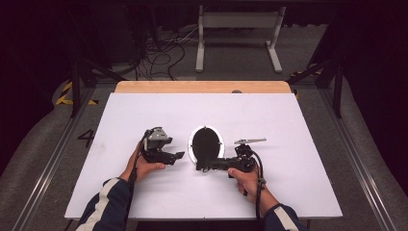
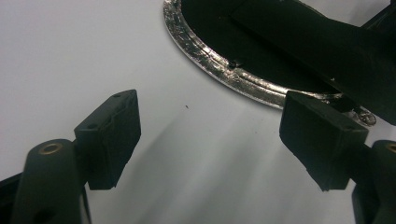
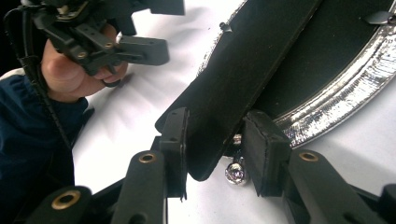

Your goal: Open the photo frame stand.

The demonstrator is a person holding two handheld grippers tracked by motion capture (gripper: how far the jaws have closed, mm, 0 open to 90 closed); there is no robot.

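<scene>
An oval frame (image 1: 206, 143) lies face down in the middle of the white table, with a black back and a shiny silver rim (image 2: 224, 70) (image 3: 336, 93). A black stand flap (image 3: 243, 70) (image 2: 303, 32) lies across its back. My right gripper (image 1: 202, 166) (image 3: 215, 140) comes in from the right at the frame's near end, shut on the flap's lower end. A small silver knob (image 3: 236, 172) sits just under that grip. My left gripper (image 1: 178, 155) (image 2: 210, 126) (image 3: 156, 28) hovers just left of the frame, open with only bare table between its pads.
The white table top (image 1: 144, 115) has free room on all sides of the frame, and a wooden strip (image 1: 202, 87) runs along its far edge. Beyond it are floor cables (image 1: 163, 53) and a white stand (image 1: 238, 29).
</scene>
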